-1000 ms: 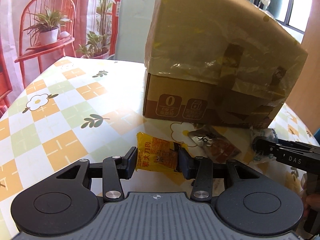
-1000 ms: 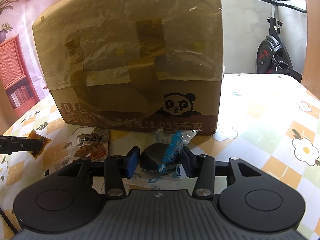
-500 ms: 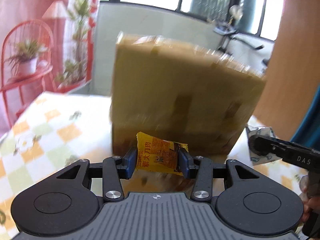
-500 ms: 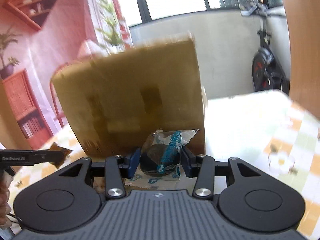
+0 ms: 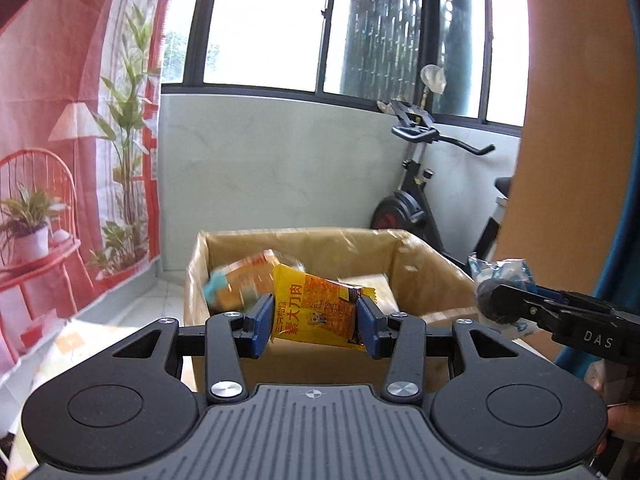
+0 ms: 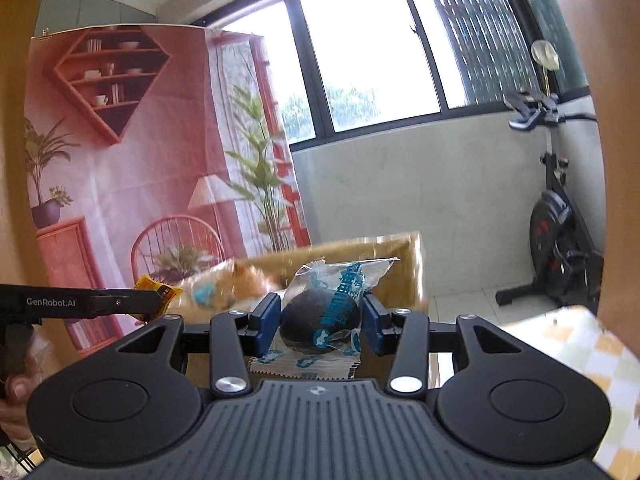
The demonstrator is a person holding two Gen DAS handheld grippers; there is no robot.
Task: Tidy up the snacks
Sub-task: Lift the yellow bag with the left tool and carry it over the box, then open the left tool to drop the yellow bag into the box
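My left gripper (image 5: 316,326) is shut on a yellow-orange snack packet (image 5: 316,312), held at the height of the open top of a cardboard box (image 5: 424,276). My right gripper (image 6: 320,328) is shut on a clear-and-blue packet with a dark round snack (image 6: 324,320), also level with the box rim (image 6: 404,252). Inside the box lie blurred orange and teal snack packets (image 5: 236,280). In the left wrist view the right gripper (image 5: 496,300) is at the right. In the right wrist view the left gripper (image 6: 158,300) is at the left.
The checked tablecloth (image 6: 592,344) shows at the lower right. An exercise bike (image 6: 560,216) stands behind the box by the pale wall. A red printed backdrop (image 5: 60,160) hangs on the left. A brown panel (image 5: 572,120) fills the right edge.
Both grippers rose from the table with their packets, from facing the box's taped side to the level of its open top. The box interior now shows.
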